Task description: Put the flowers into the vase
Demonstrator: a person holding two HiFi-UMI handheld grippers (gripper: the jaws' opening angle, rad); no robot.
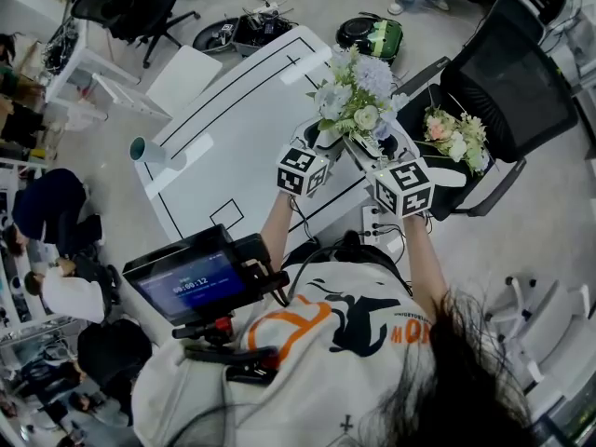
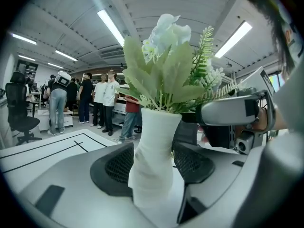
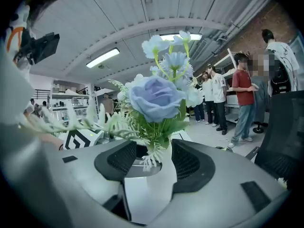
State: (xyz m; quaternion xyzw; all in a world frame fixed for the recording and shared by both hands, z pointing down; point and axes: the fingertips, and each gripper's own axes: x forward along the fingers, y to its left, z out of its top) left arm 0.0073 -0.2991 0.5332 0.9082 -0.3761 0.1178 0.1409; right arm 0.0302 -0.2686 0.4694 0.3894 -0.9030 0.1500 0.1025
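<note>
Currently: vase (image 2: 154,146), white, upright, clamped in left gripper (image 2: 152,165). Blue flowers (image 3: 156,99) stand in it, stems vertical, between right gripper (image 3: 154,158) jaws, spread apart. Second bunch (image 1: 456,138) on chair (image 1: 521,82), nearer right gripper.

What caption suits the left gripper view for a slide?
Left claw grips a white vase with pale flowers standing in it.

The flowers (image 1: 352,96) stood in the vase (image 2: 152,160), which sat between the left gripper's (image 1: 324,145) jaws over the table's (image 1: 233,128) right edge. Right of it, a bouquet (image 1: 456,138) lay on an office chair (image 1: 526,91).
</note>
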